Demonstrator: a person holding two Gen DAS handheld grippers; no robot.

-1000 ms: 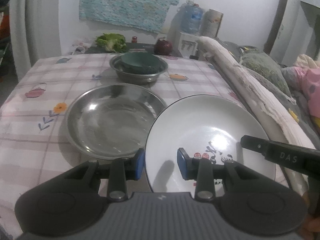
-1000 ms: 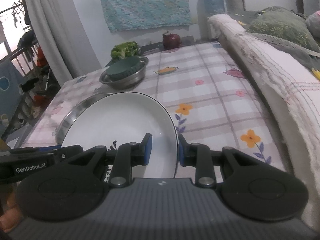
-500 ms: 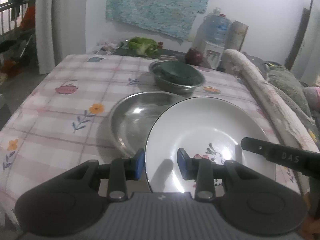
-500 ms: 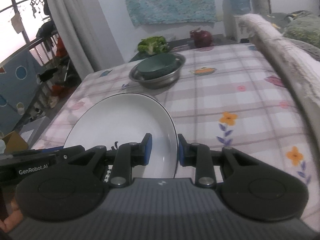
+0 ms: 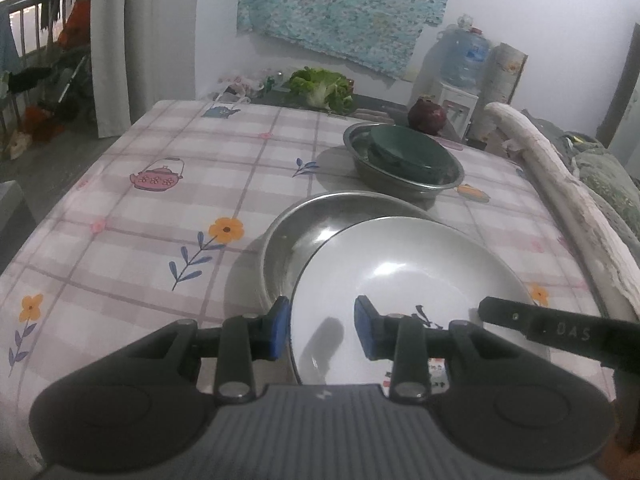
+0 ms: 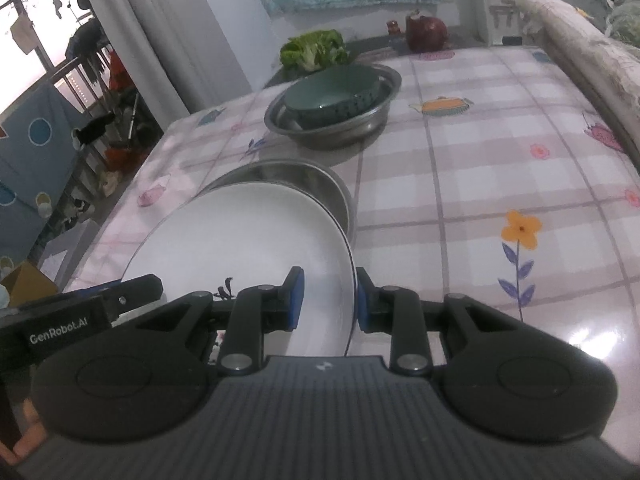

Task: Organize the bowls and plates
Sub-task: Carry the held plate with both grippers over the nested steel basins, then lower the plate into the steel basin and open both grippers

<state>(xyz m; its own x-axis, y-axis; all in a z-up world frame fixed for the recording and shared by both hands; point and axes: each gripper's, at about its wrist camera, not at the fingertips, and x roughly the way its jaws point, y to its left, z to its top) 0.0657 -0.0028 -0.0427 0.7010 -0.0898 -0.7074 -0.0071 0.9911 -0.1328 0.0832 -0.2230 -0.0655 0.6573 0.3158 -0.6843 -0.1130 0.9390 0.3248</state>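
A white plate (image 5: pixel 404 264) with a dark rim and a small print is carried between both grippers, tilted a little. My left gripper (image 5: pixel 322 330) is shut on its left rim. My right gripper (image 6: pixel 329 302) is shut on its right rim, where the white plate (image 6: pixel 240 240) fills the lower left of that view. The plate hangs over the near right part of a wide steel plate (image 5: pixel 296 236) (image 6: pixel 312 178) lying on the tablecloth. Farther back, a green bowl (image 5: pixel 408 152) (image 6: pixel 332 92) sits inside a steel bowl (image 5: pixel 404 184) (image 6: pixel 340 136).
The checked floral tablecloth (image 5: pixel 160 216) covers the table. A lettuce (image 5: pixel 320 88) and a dark red round fruit (image 5: pixel 426 116) lie at the far edge. A rolled white cloth (image 5: pixel 560 184) and bedding border the right side. A curtain (image 5: pixel 140 40) hangs far left.
Both grippers have carried the white plate to the left; it now covers more of the steel plate. The bowls have not moved.
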